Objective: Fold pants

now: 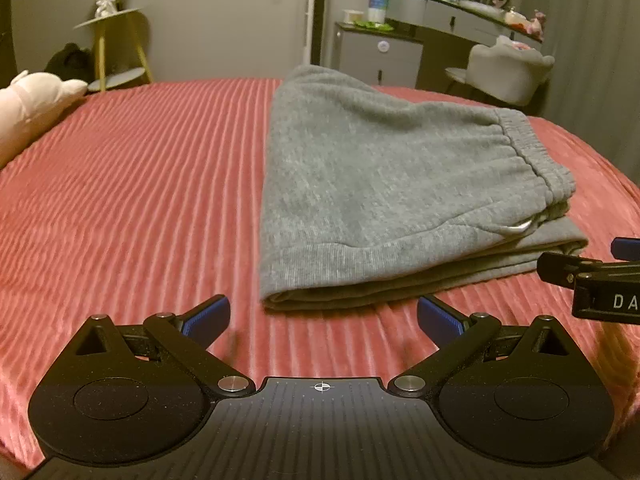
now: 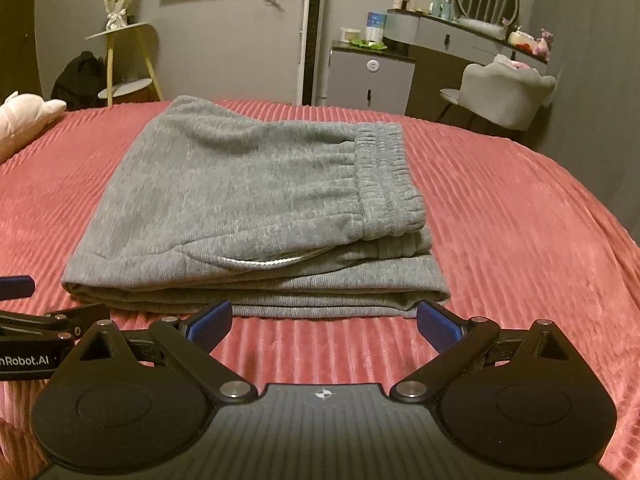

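— Grey pants [image 2: 248, 216] lie in a neat stack on the red bed cover [image 2: 520, 220], right in front of both tools.

— Are they done, then?

— I think nearly. They look folded over more than once. I can see a few layers at the near edge, and the stretchy waistband [image 2: 384, 176] sits on top, at the right side of the stack.

— What are the tools doing?

— The left gripper [image 1: 323, 318] is wide apart and holds nothing. The right gripper [image 2: 324, 322] is wide apart too, and it is empty. Both hang just short of the near edge of the pants and do not touch them. They sit side by side, close to each other.

— So what comes next?

— My guess is one more fold, or just a little tidy-up. For a fold, each tool would need to pinch a near corner through all the layers and lift both sides together. A white bit [image 2: 260, 262] pokes out of the side near the right tool. It could be tucked in.

— Is anything in the way?

— Not on the bed near the tools. A pink soft toy [image 1: 28, 104] lies far off to the left of them. Past the bed, ahead of the tools, stand a yellow side table [image 2: 128, 60], a grey chair [image 2: 508, 92] and a dresser [image 2: 460, 40]. None of them is close.
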A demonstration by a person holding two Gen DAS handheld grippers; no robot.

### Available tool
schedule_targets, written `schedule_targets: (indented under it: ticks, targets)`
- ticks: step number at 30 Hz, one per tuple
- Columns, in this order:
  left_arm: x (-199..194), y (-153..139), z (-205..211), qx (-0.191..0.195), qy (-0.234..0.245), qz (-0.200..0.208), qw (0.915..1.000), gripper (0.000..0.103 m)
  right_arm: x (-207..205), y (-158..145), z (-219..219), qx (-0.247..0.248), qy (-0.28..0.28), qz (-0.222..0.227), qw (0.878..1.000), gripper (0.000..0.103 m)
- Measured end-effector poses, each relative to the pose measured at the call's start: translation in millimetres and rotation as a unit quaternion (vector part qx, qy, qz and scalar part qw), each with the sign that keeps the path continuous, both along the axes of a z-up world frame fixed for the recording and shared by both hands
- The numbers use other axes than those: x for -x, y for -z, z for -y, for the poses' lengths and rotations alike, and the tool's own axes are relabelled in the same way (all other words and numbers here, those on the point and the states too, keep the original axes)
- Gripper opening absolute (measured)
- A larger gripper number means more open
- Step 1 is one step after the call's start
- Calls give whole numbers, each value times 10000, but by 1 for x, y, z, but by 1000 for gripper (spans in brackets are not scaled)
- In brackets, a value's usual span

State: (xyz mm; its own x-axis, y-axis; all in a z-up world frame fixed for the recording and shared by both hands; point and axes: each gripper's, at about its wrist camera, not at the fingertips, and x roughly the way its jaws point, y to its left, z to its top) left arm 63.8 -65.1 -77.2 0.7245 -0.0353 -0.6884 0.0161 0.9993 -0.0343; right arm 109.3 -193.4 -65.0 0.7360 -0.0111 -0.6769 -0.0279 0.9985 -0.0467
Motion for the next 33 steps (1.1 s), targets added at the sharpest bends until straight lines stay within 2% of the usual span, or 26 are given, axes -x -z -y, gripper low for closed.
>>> schedule_targets:
  ticks: [33]
  targets:
    - [0,2,1,29,87,48,9999,103,-3,2,0,-34,9,-64,10000,99]
